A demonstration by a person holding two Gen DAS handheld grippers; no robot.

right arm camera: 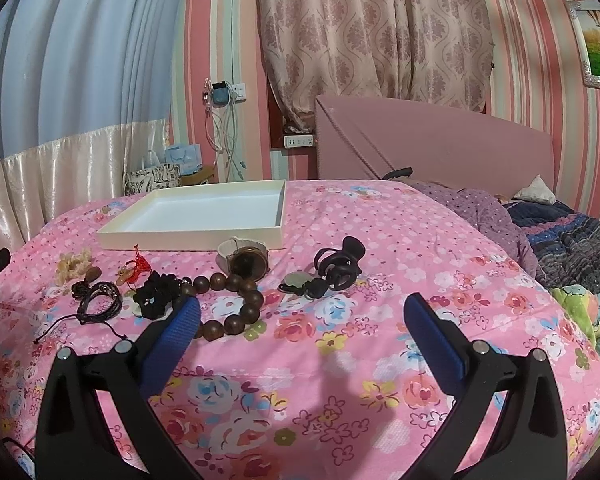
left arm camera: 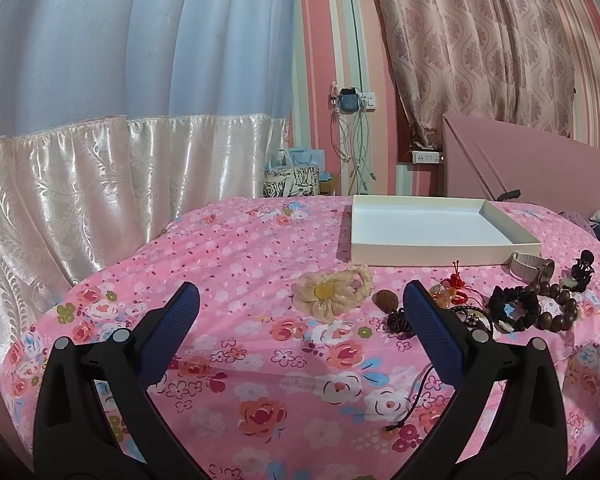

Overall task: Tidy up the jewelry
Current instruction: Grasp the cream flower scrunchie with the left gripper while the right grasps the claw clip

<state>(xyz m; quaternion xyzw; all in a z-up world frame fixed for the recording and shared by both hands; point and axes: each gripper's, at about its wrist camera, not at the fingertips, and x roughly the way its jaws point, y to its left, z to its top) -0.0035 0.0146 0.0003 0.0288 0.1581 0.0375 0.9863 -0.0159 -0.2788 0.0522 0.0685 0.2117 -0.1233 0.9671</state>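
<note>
A shallow white tray [left arm camera: 440,249] [right arm camera: 188,240] lies empty on the pink floral bedspread. In front of it jewelry lies in a loose row: a cream flower hair tie [left arm camera: 329,291] [right arm camera: 70,266], a red knot charm [left arm camera: 456,280] [right arm camera: 138,266], a black braided cord bracelet [right arm camera: 98,294], a black scrunchie [left arm camera: 516,306] [right arm camera: 156,294], a brown wooden bead bracelet [left arm camera: 556,308] [right arm camera: 236,300], a watch [left arm camera: 534,268] [right arm camera: 246,260] and a black clip [left arm camera: 582,268] [right arm camera: 340,262]. My left gripper [left arm camera: 302,292] is open just short of the flower. My right gripper [right arm camera: 302,304] is open, its left pad over the beads.
The bed's far edge drops off to the left by white and blue curtains [left arm camera: 100,140]. A pink headboard [right arm camera: 440,144] stands behind. Rumpled purple and dark blankets [right arm camera: 540,232] lie at the right. A patterned bag [left arm camera: 290,184] and hanging cables [left arm camera: 352,144] are beyond the bed.
</note>
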